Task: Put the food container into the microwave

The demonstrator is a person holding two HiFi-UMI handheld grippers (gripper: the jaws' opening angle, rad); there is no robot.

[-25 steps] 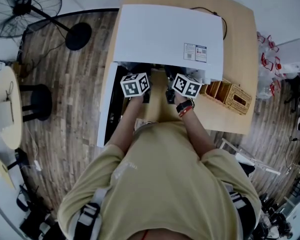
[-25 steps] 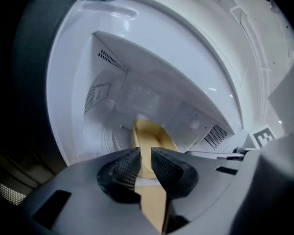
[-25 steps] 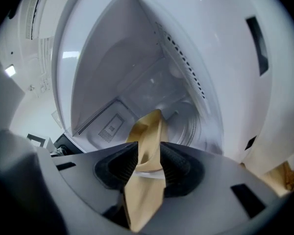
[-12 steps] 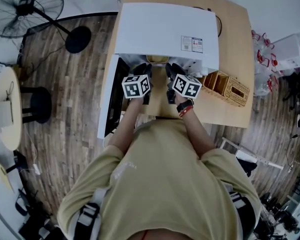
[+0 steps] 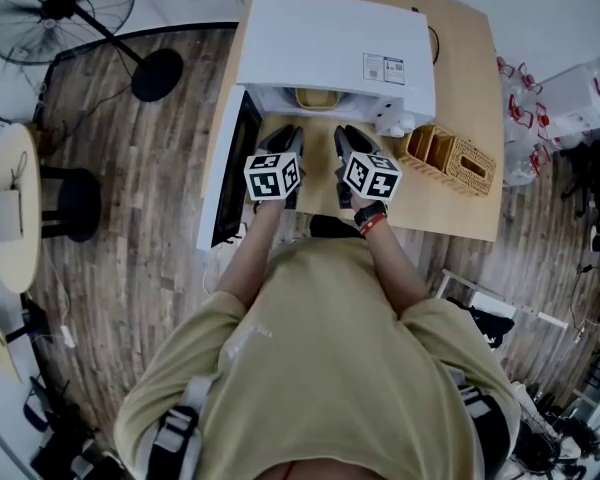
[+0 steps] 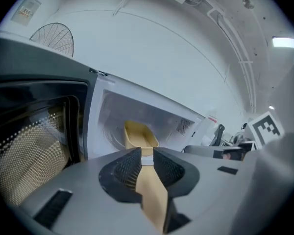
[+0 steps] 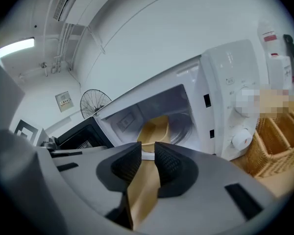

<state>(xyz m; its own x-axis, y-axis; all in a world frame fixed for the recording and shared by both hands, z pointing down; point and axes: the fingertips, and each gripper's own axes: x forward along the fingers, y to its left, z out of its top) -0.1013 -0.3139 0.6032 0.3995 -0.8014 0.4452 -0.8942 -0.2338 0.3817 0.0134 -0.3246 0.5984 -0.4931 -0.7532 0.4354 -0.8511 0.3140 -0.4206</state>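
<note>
The tan food container [image 5: 315, 98] sits inside the open white microwave [image 5: 330, 43], on its turntable; it also shows as the container [image 6: 139, 135] and the container [image 7: 156, 129] in the two gripper views. My left gripper [image 5: 287, 136] and right gripper [image 5: 349, 136] hover side by side over the wooden table in front of the oven mouth, clear of the container. The left gripper [image 6: 147, 154] and the right gripper [image 7: 148, 154] each have their jaws a narrow gap apart, with only tabletop showing between them.
The microwave door [image 5: 225, 183] swings open to the left, over the table's edge. A wicker basket [image 5: 455, 168] and a white bottle [image 5: 395, 123] stand to the microwave's right. On the floor to the left are a fan [image 5: 60, 8] and a stool [image 5: 75, 203].
Both grippers have pulled back out of the microwave toward the person. The container stays inside, and more of the oven mouth now shows.
</note>
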